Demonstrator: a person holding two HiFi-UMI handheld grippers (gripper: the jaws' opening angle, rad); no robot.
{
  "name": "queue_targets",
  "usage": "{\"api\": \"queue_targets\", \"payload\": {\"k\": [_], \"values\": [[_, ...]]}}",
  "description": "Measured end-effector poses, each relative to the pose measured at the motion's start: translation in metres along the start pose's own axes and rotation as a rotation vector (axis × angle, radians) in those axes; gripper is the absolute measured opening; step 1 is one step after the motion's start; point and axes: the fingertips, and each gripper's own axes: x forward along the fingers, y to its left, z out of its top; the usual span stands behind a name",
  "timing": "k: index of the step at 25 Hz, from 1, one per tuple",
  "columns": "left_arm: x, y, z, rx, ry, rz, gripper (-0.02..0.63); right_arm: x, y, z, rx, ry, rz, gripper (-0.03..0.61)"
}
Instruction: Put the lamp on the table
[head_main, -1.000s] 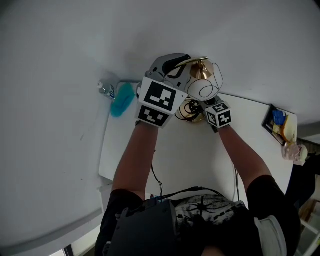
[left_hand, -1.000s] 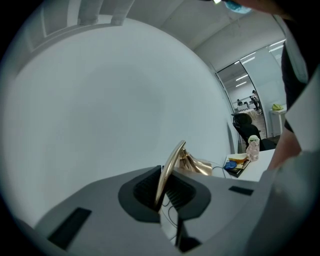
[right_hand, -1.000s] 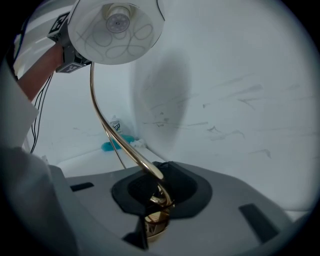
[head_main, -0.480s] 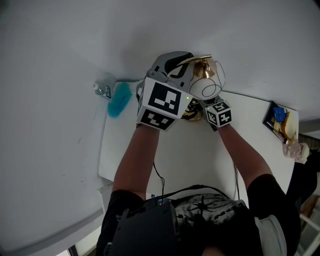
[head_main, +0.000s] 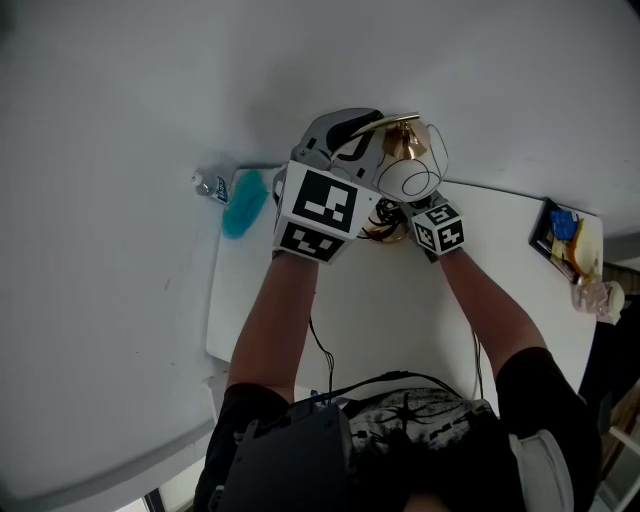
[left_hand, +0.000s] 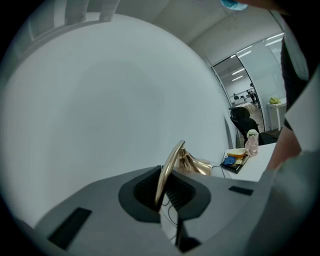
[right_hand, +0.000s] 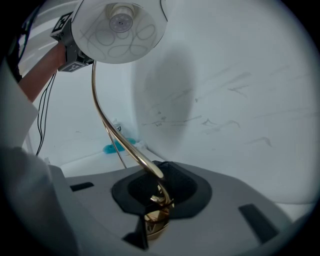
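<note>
Top centre, over white tabletop, L tongs pinch lamp by gold arm; R tongs pinch lower stem.

No words or numbers I can read. Left cube on my tongs: only black-and-white square patterns, no letters. Right cube: same kind of patterns. Little bottle: blue-and-white label, print too small to read.
</note>
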Motion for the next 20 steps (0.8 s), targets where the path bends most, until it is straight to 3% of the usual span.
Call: {"api": "queue_targets", "payload": {"k": [7, 13, 18, 20], "values": [[0.001, -0.001, -0.001, 0.010, 0.005, 0.007, 0.020, 0.000, -0.004, -0.004, -0.054, 0.013, -0.035, 0.060], [-0.001, 0.000, -0.001, 0.041, 0.010, 0.036, 0.025, -0.003, -0.010, -0.006, -0.008, 0.018, -0.041, 0.170], [-0.007, 0.001, 0.004, 0.076, 0.015, 0.051, 0.122, -0.008, -0.010, -0.004, -0.009, 0.016, -0.019, 0.179], [-0.009, 0.001, 0.003, 0.080, 0.030, 0.049, 0.129, -0.011, -0.009, -0.003, -0.008, 0.017, -0.020, 0.179]]}}
